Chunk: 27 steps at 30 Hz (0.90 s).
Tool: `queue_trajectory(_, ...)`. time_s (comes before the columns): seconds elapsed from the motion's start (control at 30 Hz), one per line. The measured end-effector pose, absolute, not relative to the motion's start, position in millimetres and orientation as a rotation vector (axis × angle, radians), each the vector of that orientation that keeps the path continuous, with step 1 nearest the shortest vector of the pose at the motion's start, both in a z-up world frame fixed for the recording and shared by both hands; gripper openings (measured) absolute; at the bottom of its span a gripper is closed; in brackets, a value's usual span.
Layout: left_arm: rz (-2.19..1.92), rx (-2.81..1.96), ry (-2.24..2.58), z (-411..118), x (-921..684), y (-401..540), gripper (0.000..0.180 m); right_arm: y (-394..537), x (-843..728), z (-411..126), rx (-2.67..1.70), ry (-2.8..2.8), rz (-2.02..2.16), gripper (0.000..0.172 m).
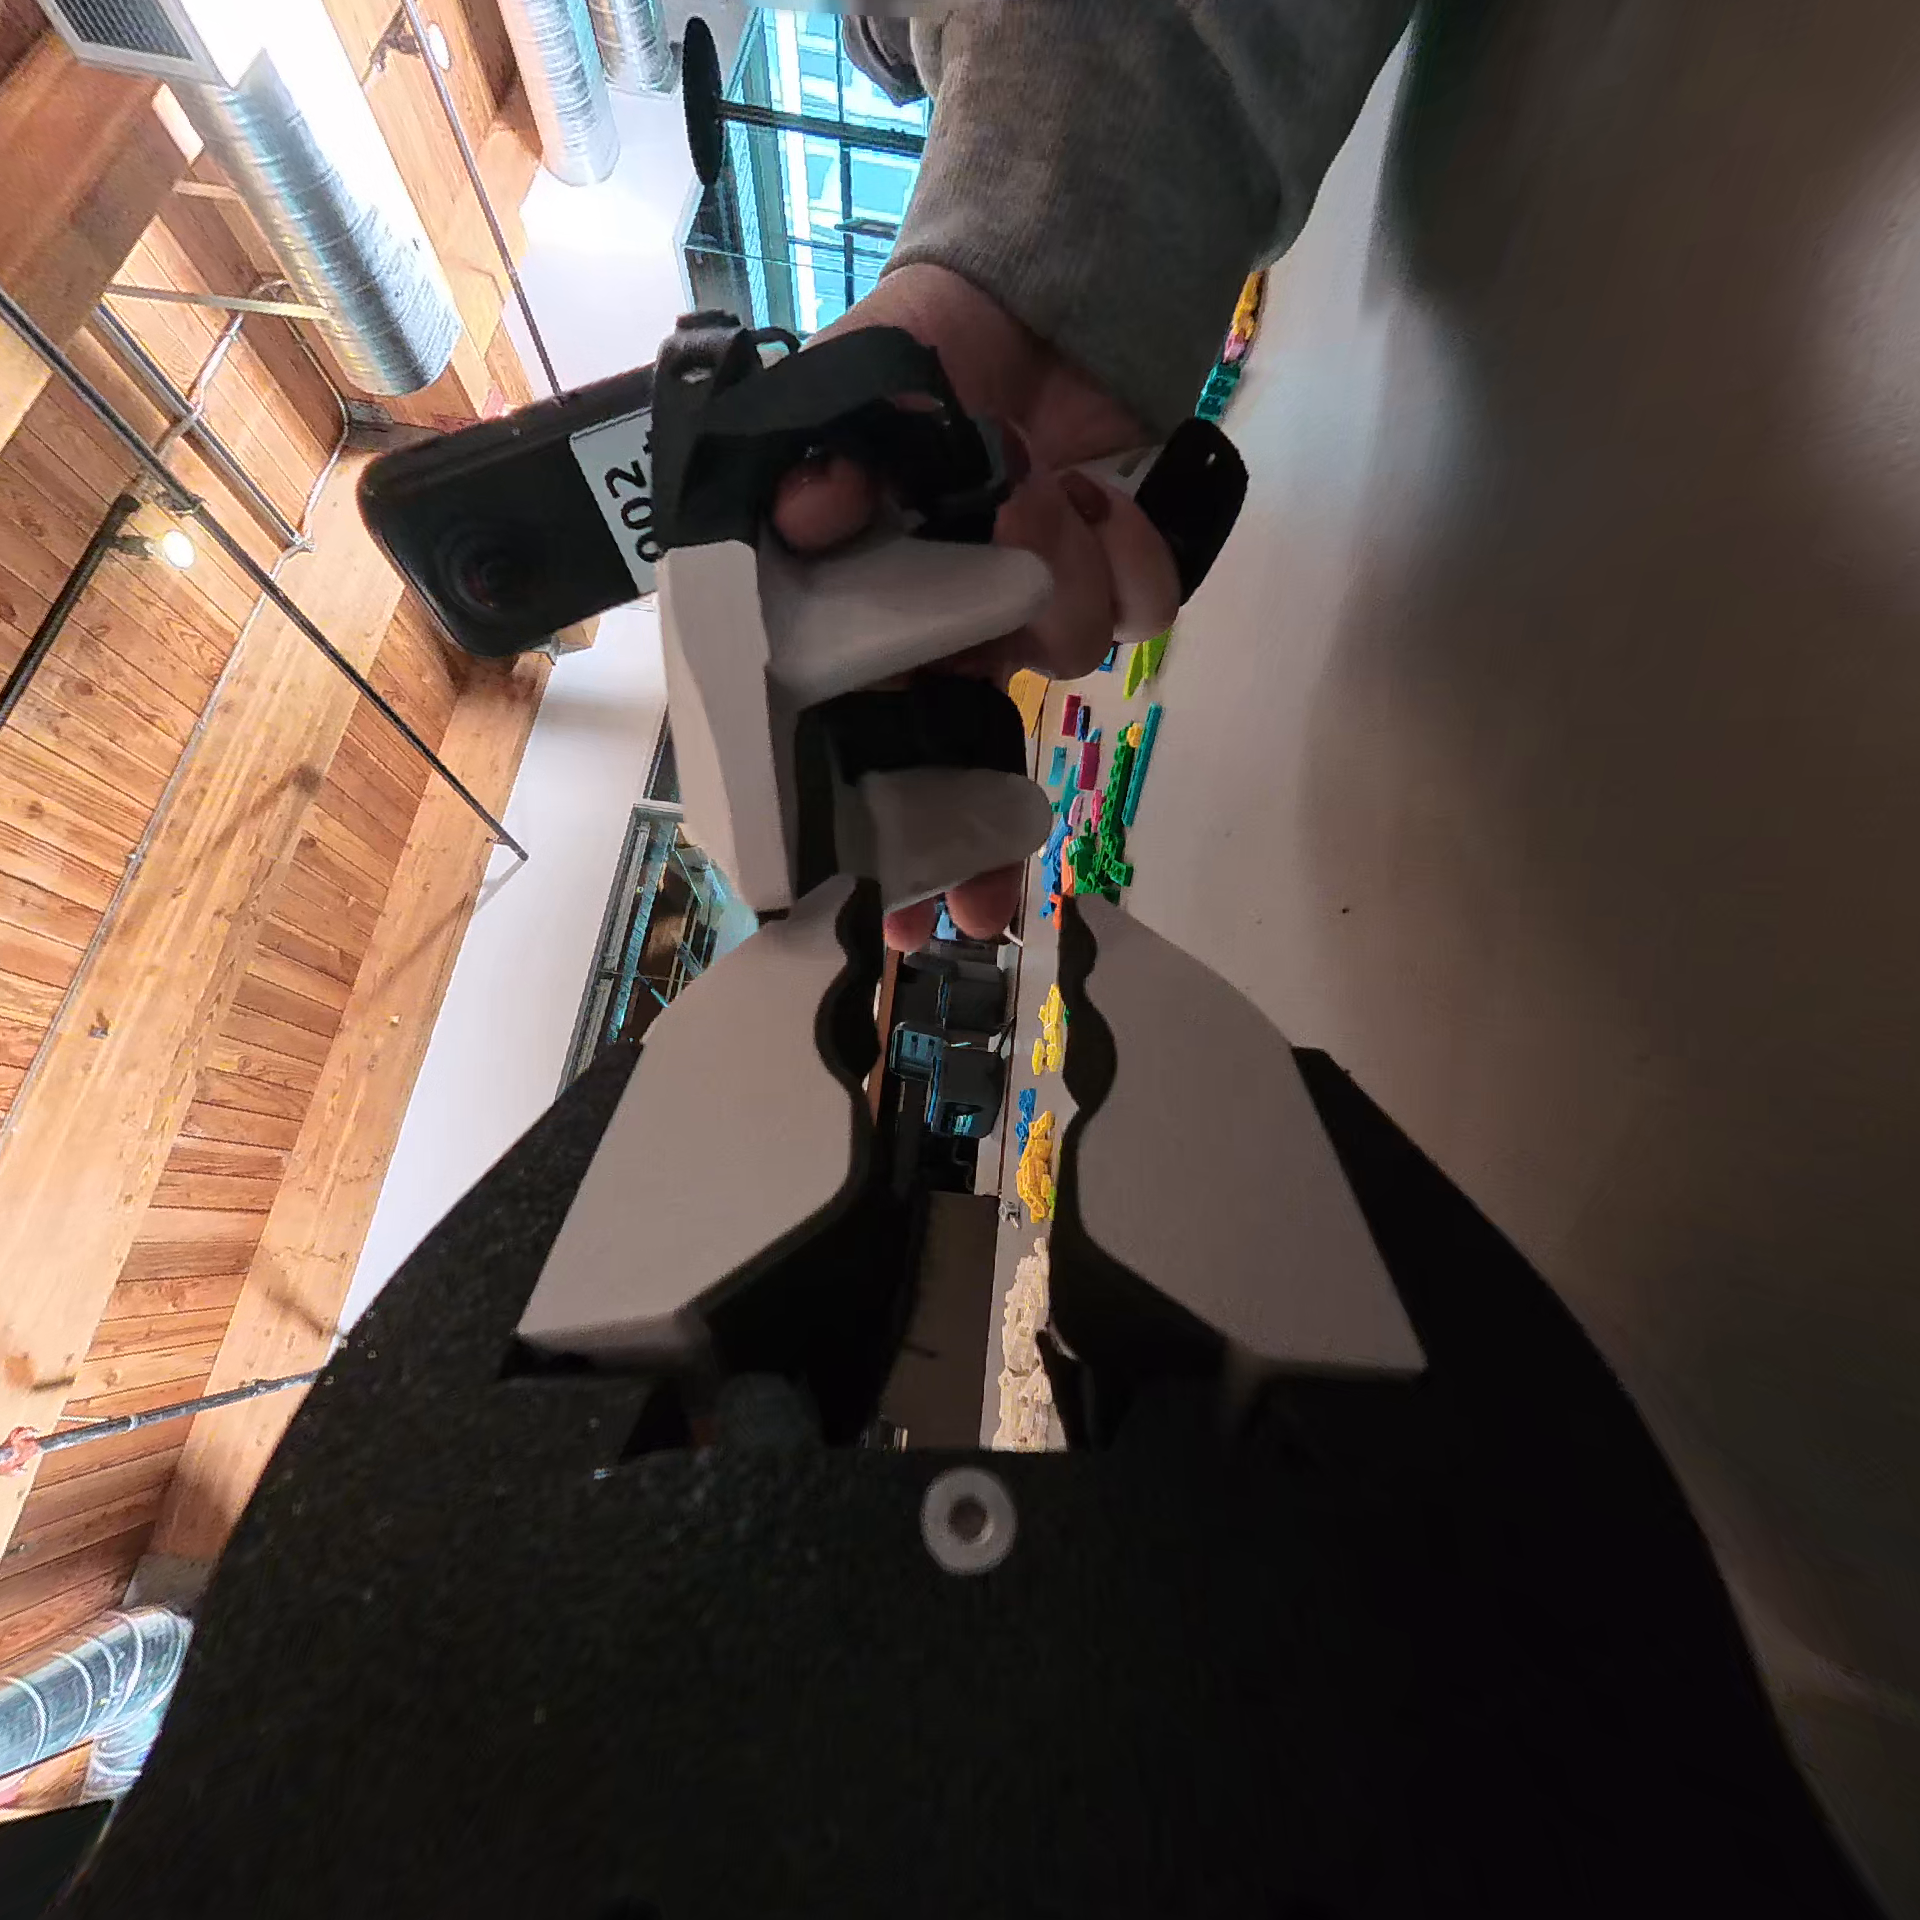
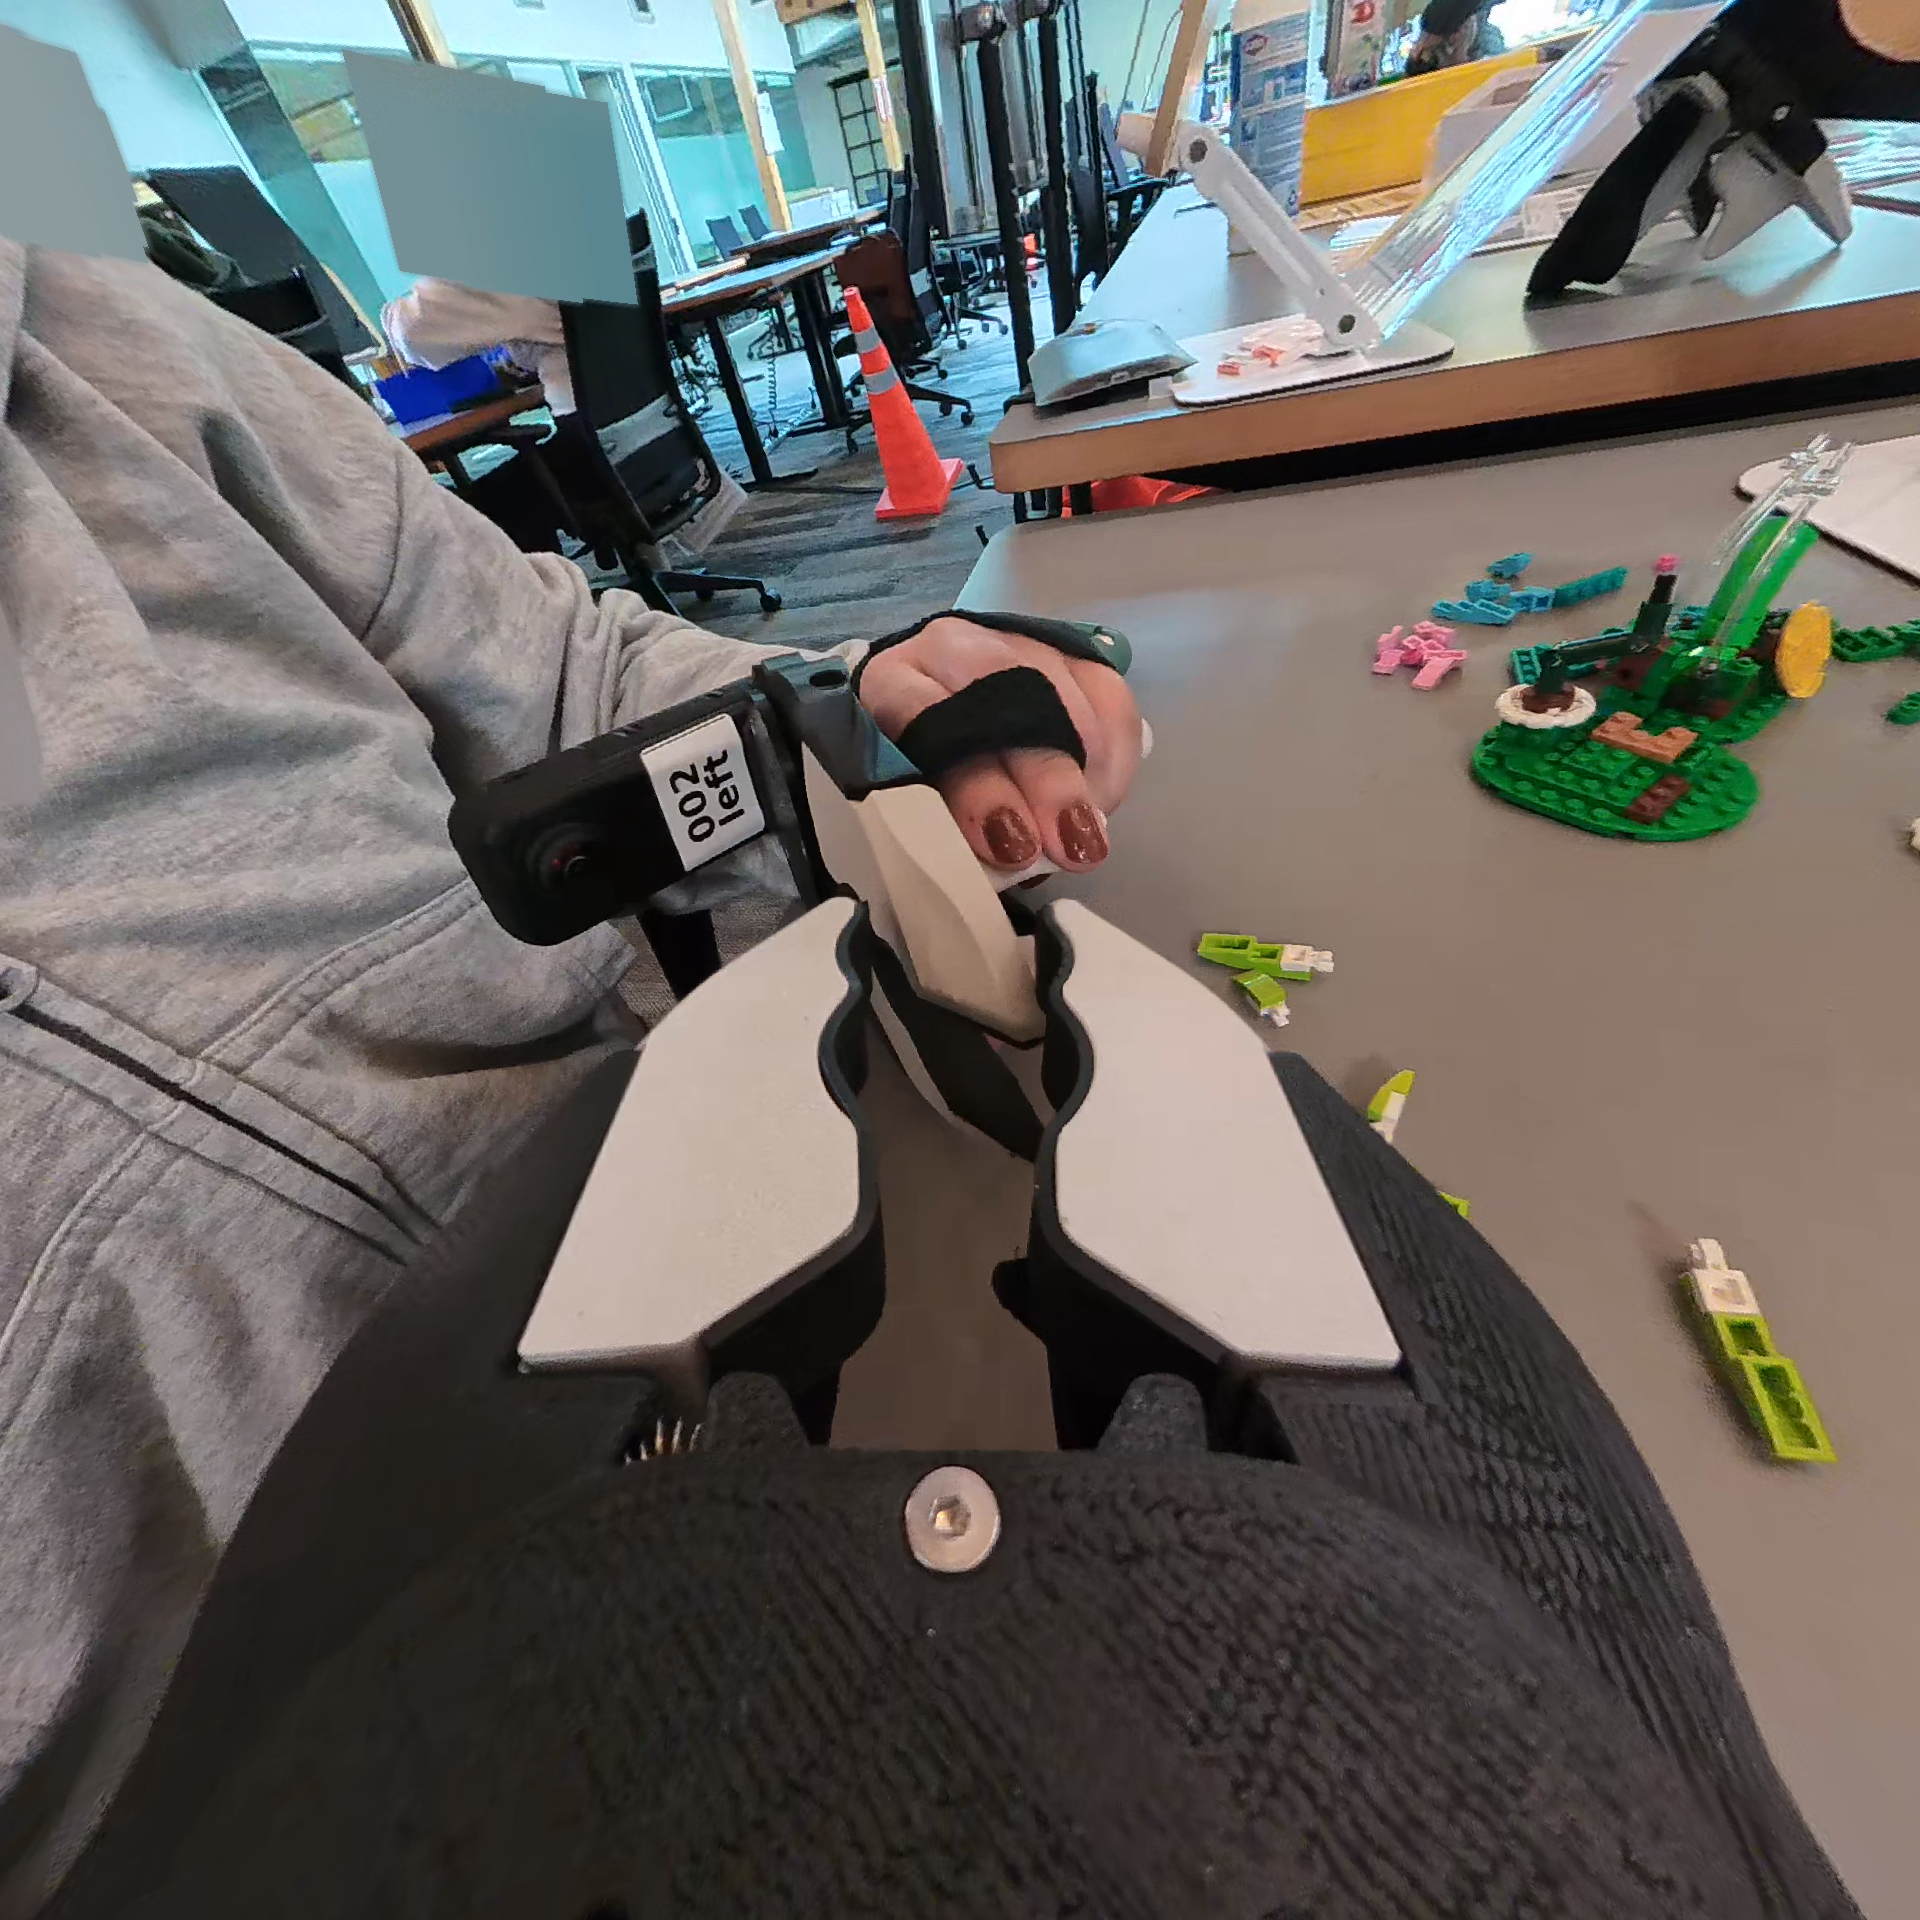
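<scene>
My left gripper (image 1: pixel 961 904) is open with nothing between its jaws; it is turned on its side, close to the grey table (image 1: pixel 1507 935). Just past its fingertips is the right gripper's white handle (image 1: pixel 727 727), with its black camera (image 1: pixel 499 540) and a hand strapped to it. My right gripper (image 2: pixel 948 914) is open. The left gripper's white handle lever (image 2: pixel 935 935) and a black strap stand in its gap, and I see no pad pressing on them. A hand (image 2: pixel 997 727) holds that lever, and the left camera (image 2: pixel 582 831) is beside it.
A green brick build (image 2: pixel 1621 769) stands on the table (image 2: pixel 1351 1143) at the right. Loose lime (image 2: pixel 1262 954), pink (image 2: pixel 1415 655) and teal (image 2: pixel 1527 597) bricks lie around it. A grey sleeve (image 2: pixel 208 831) fills the left. An orange cone (image 2: pixel 899 416) stands on the floor behind.
</scene>
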<state>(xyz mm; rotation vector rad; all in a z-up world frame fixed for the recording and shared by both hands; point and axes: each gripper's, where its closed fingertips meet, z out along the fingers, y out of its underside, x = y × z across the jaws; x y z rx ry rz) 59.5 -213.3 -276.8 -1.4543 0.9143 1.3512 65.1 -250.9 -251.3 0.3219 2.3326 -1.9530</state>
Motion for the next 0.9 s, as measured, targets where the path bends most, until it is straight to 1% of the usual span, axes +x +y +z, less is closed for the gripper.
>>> queue_trajectory(0.13,1.328,-1.459,0.927,-279.7,62.0,-212.3,0.034,-252.0,66.1,-253.4,0.304,2.352,-1.943,0.026)
queue_trajectory(0.27,1.215,-1.487,0.920,-285.4,67.7,-210.2,0.037,-257.1,70.5,-258.4,0.268,2.377,-1.914,0.026)
queue_trajectory(0.43,1.093,-1.501,0.878,-285.7,70.6,-209.7,0.048,-257.1,68.4,-253.2,0.253,2.375,-1.962,0.025)
queue_trajectory(0.5,1.115,-1.522,0.875,-286.9,66.2,-209.5,0.049,-255.7,64.2,-253.8,0.269,2.434,-1.957,0.026)
queue_trajectory(0.53,1.120,-1.555,0.861,-288.2,62.1,-210.0,0.047,-253.7,59.7,-254.5,0.294,2.487,-1.946,0.027)
queue_trajectory(0.63,1.139,-1.689,0.768,-292.0,37.3,-217.6,0.045,-238.1,36.7,-259.0,0.427,2.800,-1.840,0.027)
queue_trajectory(0.73,1.187,-1.877,0.619,-295.8,1.5,-229.8,0.047,-210.8,8.4,-267.6,0.756,3.129,-1.539,0.011)
queue_trajectory(0.8,1.166,-1.934,0.561,-297.0,-6.8,-231.9,0.050,-201.8,-1.1,-268.5,0.937,3.227,-1.409,0.000)
queue_trajectory(0.9,1.198,-1.937,0.589,-299.0,-7.6,-229.7,0.048,-207.2,3.0,-269.0,0.930,3.319,-1.311,0.000)
